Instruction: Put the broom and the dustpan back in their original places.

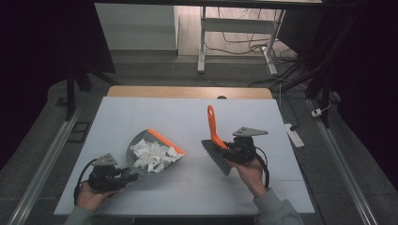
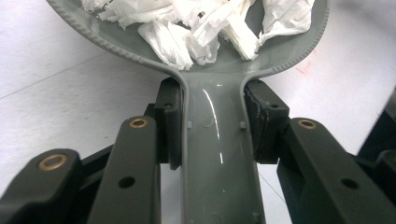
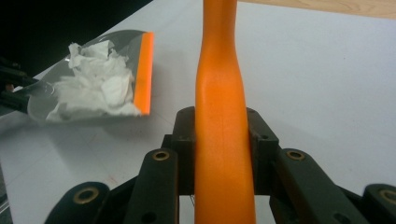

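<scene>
On the white table point(image 1: 197, 117), a little left of centre, sits my grey dustpan point(image 1: 141, 161) with its orange lip point(image 1: 165, 141) turned toward the far right. A heap of torn white paper scraps point(image 1: 152, 155) lies inside it, piled against the back wall and reaching nearly to the lip. My left gripper point(image 1: 127, 177) is clamped on the pan's handle: in the left gripper view the jaws press both sides of the grey handle point(image 2: 217, 154) just below where it widens into the pan point(image 2: 116, 44), and the scraps point(image 2: 187, 32) crowd the near end.

Well to the right, apart from the pan, my right gripper point(image 1: 227, 151) grips the brush point(image 1: 217, 140) by its orange handle point(image 1: 212, 123). In the right gripper view the jaws are closed hard on that handle point(image 3: 223, 140), which runs straight up between them. From above, the grey bristles point(image 1: 220, 161) hang below and toward me, off to the side of the pan, and the handle points away.

I judge the sweeping all but finished. I can see no loose scraps left on the tabletop between brush and pan, or anywhere else on it. What remains, as I read it, is carrying the loaded pan off level so nothing spills, emptying it, and setting the brush down.
</scene>
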